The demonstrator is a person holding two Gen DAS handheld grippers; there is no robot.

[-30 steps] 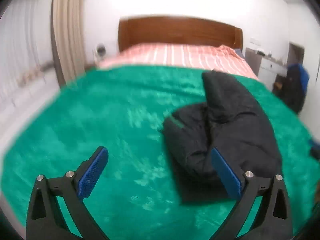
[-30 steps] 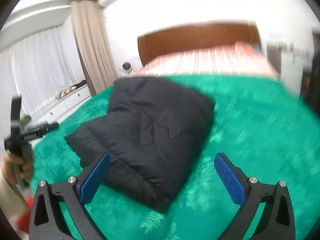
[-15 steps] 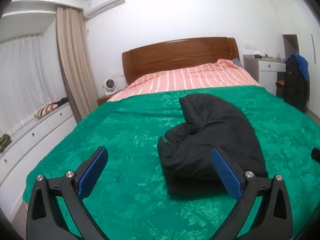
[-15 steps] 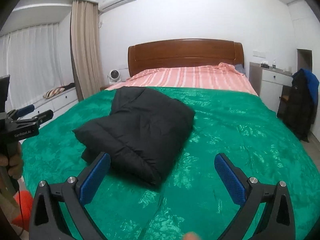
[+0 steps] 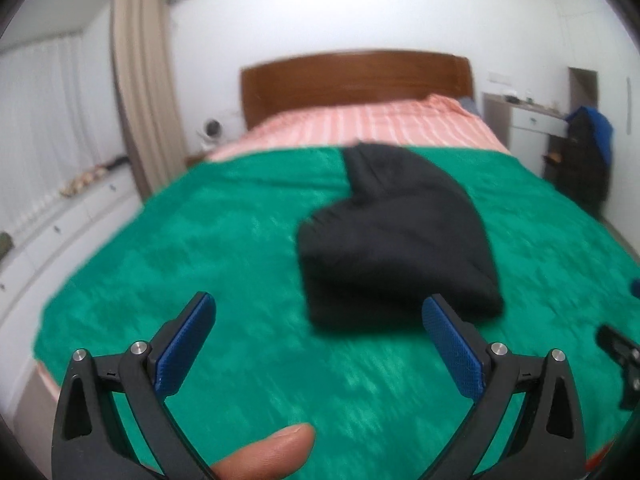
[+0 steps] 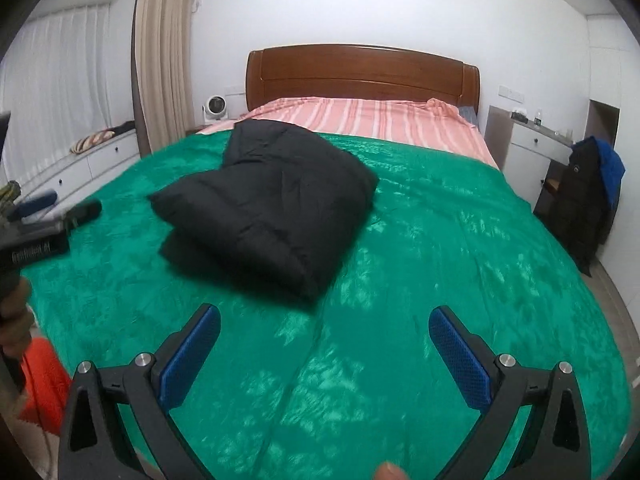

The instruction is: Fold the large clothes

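A black padded jacket [image 5: 396,236] lies folded into a thick bundle on the green bedspread [image 5: 200,240]; it also shows in the right wrist view [image 6: 272,200]. My left gripper [image 5: 320,340] is open and empty, held above the bedspread just short of the bundle's near edge. My right gripper [image 6: 324,352] is open and empty, further back from the bundle, over bare green bedspread [image 6: 480,248]. The left gripper's body shows at the left edge of the right wrist view [image 6: 48,228]. The left wrist view is blurred.
A wooden headboard [image 6: 360,76] and a striped pink sheet [image 6: 360,120] lie beyond the bedspread. White drawers [image 6: 88,164] run along the left wall. A dark coat on a chair [image 6: 584,204] stands right of the bed. A thumb [image 5: 268,452] shows at the bottom.
Both grippers have drawn back and risen from the folded jacket, which now lies further off. The jacket has not moved. Both grippers stay open.
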